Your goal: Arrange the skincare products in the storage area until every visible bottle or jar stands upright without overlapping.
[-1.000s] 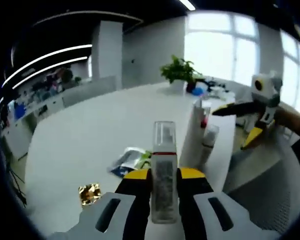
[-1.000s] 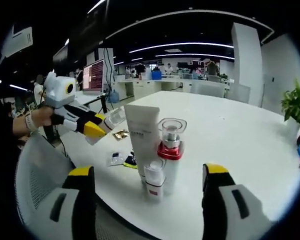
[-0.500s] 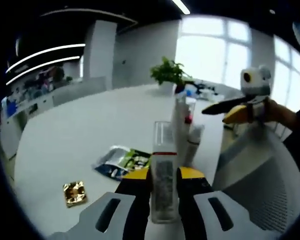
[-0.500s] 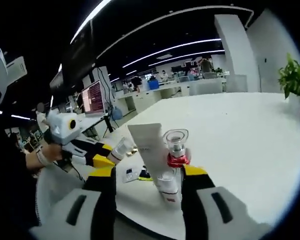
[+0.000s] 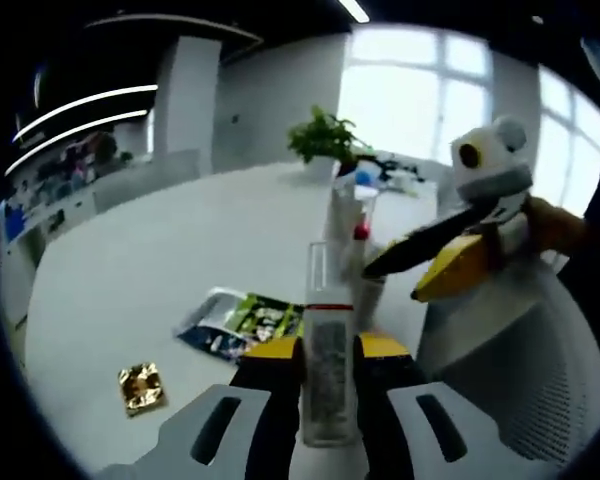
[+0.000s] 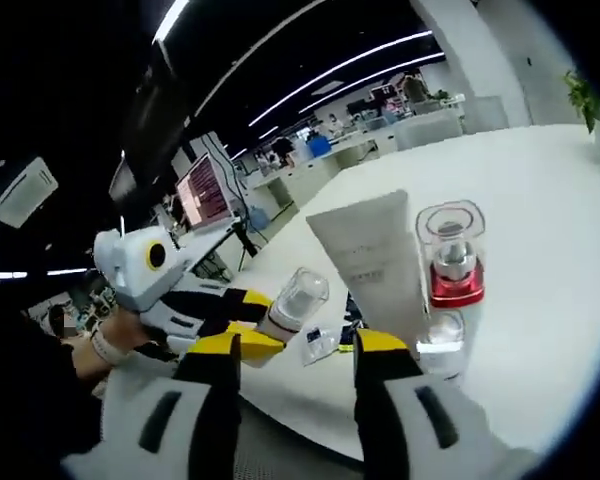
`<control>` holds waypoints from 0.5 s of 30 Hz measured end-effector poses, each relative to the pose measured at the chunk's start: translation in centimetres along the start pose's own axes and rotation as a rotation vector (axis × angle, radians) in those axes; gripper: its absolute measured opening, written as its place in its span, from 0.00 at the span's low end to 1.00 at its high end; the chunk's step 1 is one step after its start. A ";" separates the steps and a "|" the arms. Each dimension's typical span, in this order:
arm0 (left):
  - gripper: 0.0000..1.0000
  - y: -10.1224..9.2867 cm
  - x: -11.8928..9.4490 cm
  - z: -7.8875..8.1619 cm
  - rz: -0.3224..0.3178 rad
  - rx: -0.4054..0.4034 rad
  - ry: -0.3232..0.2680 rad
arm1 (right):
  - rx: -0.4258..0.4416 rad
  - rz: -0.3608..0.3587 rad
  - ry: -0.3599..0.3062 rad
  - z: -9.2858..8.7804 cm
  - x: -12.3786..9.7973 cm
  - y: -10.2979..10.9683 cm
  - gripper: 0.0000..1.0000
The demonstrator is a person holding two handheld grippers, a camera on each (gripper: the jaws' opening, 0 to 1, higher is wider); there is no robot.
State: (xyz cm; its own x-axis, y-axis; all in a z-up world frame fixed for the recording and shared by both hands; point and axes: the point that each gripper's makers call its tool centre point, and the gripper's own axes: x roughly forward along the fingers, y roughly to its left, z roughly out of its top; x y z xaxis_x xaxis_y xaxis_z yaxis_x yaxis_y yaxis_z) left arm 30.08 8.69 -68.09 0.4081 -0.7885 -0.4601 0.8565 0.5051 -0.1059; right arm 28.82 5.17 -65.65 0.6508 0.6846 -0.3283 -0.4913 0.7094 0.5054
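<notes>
My left gripper [image 5: 328,350] is clamped on the clear bottle [image 5: 327,375], held upright short of the standing group [image 6: 420,270]; right gripper's [image 6: 290,345] jaws stand apart.

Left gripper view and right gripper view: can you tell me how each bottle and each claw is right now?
Left claw: shut on the clear bottle.
Clear bottle: held off the table.
Right claw: open, holding nothing.
White tube: standing upright on the table.
Red-collared bottle: upright, clear cap on.
Small bottle: upright, in front of the red-collared bottle.
Gold packet: lying flat.
Printed sachet: lying flat.
</notes>
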 end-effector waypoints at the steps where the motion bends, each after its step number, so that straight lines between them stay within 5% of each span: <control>1: 0.16 0.1 0.0 -0.2 0.006 0.002 0.013 | 0.022 0.006 -0.003 0.0 0.2 0.1 0.44; 15: 0.16 -1.0 0.3 -0.9 -0.039 0.033 0.046 | 0.072 -0.022 -0.048 0.1 1.7 -0.5 0.37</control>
State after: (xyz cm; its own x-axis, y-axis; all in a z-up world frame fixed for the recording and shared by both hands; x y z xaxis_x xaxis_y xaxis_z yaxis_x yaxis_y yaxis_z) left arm 29.03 8.24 -68.86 0.3596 -0.7901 -0.4964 0.8818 0.4617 -0.0961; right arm 30.27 5.98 -66.35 0.6889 0.6587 -0.3027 -0.4343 0.7093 0.5552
